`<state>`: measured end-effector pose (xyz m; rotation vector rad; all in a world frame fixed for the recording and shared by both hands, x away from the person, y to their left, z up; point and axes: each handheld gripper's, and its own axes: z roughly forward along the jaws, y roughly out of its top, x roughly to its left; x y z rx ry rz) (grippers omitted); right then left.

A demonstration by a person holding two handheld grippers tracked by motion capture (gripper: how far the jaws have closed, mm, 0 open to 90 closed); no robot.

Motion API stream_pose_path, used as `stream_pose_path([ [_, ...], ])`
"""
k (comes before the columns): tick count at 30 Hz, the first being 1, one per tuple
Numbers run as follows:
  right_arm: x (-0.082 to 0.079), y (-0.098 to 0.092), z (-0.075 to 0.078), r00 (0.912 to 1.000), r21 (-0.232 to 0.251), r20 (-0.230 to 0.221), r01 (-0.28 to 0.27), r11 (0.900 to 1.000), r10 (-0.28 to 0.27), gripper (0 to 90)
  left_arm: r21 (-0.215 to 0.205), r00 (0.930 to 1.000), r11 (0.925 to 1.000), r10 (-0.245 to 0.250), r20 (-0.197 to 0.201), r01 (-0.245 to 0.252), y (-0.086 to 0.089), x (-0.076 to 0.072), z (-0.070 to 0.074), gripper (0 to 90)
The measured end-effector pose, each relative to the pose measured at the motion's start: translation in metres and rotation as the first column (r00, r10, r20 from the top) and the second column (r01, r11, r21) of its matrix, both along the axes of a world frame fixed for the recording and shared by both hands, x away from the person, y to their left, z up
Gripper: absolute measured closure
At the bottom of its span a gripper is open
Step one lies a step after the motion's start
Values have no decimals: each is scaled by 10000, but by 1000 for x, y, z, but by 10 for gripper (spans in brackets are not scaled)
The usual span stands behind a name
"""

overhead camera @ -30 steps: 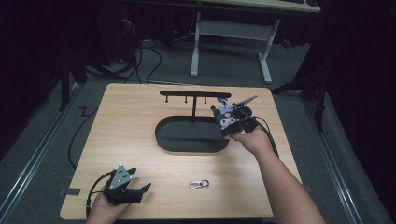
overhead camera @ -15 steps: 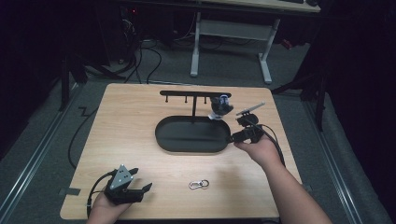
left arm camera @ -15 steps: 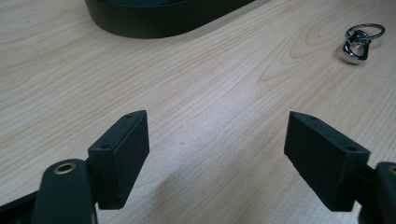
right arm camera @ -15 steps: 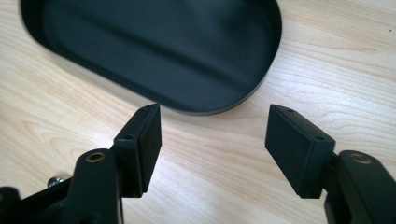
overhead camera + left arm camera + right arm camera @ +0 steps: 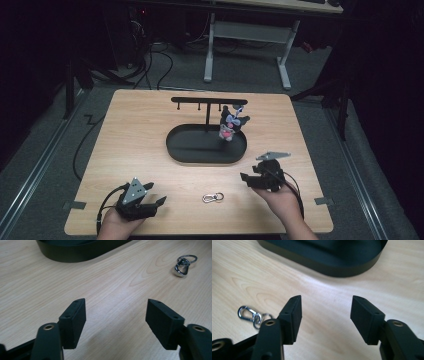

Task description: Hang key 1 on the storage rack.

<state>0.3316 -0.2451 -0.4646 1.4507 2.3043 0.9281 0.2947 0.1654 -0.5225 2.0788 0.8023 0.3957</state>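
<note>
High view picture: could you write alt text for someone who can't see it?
A wooden table seen from above, where a person holds an open left claw and right claw on either side of a small metal clip. Behind them, a plush keychain hangs from a black rack over a black oval tray.

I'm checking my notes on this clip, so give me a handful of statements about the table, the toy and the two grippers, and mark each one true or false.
1. The plush toy hangs from the black rack over the oval tray. True.
2. The metal clip lies inside the tray. False: it lies on the table, between the grippers.
3. The right gripper holds the toy. False: nothing is between its fingers.
4. The left gripper is open and empty. True.
5. The clip is clamped by the left gripper. False: it lies apart from it.
</note>
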Motion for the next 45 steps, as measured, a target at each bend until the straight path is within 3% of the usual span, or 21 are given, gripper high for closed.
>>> stream_pose_path([
  [1,-14,-5,-15,9995,500,246,210,9985,-222,498,35,10000,10000,-51,30,51,-2,-1,0,388],
  [4,-26,-9,-27,9990,904,349,265,9956,-297,537,-118,10000,9999,-54,-8,54,-7,1,1,427],
  [6,-36,-12,-36,9975,1068,616,292,9938,-359,603,-188,9996,9998,-29,-297,24,-12,2,0,478],
  [7,-43,-15,-41,9955,1172,876,249,9928,-353,625,-126,9989,9999,-53,-461,47,-16,2,-1,503],
  [8,-51,-18,-45,9965,1439,780,184,9894,-299,746,242,9989,9994,-246,-401,256,-25,1,-2,590],
  [9,-51,-18,-45,9965,1439,780,184,9894,-299,746,242,9989,9994,-246,-401,256,-25,1,-2,616],
  [11,-57,-17,-41,9941,1290,1078,-19,9916,-121,900,642,9989,9975,-274,-376,298,-36,1,-2,669],
  [12,-57,-17,-39,9926,1057,1215,-65,9944,-64,900,712,9991,9972,-216,-375,242,-41,3,-2,713],
  [14,-56,-20,-40,9940,1439,1091,-140,9895,-18,900,920,9996,9957,-103,-246,125,-53,6,0,801],
  [16,-55,-20,-41,9919,1401,1225,-501,9889,329,900,570,9990,9984,-43,-445,68,-66,12,3,852],
  [19,-56,-20,-41,9918,1536,1236,-526,9867,336,873,756,9992,9971,-60,-405,90,-87,18,4,861],
  [22,-57,-21,-41,9917,1759,1242,-552,9829,335,833,877,9967,9956,-256,-765,323,-106,21,0,857],
  [28,-55,-24,-42,9931,1964,1128,-525,9791,306,811,765,9901,9913,-996,-993,1074,-128,14,0,827],
  [34,-55,-25,-43,9937,2106,1053,-592,9758,376,796,722,9867,9887,-1230,-1064,1310,-148,8,-3,822],
  [39,-55,-28,-43,9945,2223,1016,-487,9738,266,787,788,9763,9770,-1899,-1035,1983,-184,4,-4,823],
  [42,-55,-34,-41,9945,2307,1048,-243,9727,0,781,856,9677,9670,-2314,-1002,2401,-211,3,-3,825],
  [43,-55,-36,-41,9947,2370,1021,-140,9714,-106,781,851,9626,9619,-2510,-1019,2599,-227,3,-3,826],
  [45,-55,-39,-41,9942,2349,1063,-99,9720,-155,781,853,9594,9585,-2632,-1014,2719,-235,3,-3,826],
])
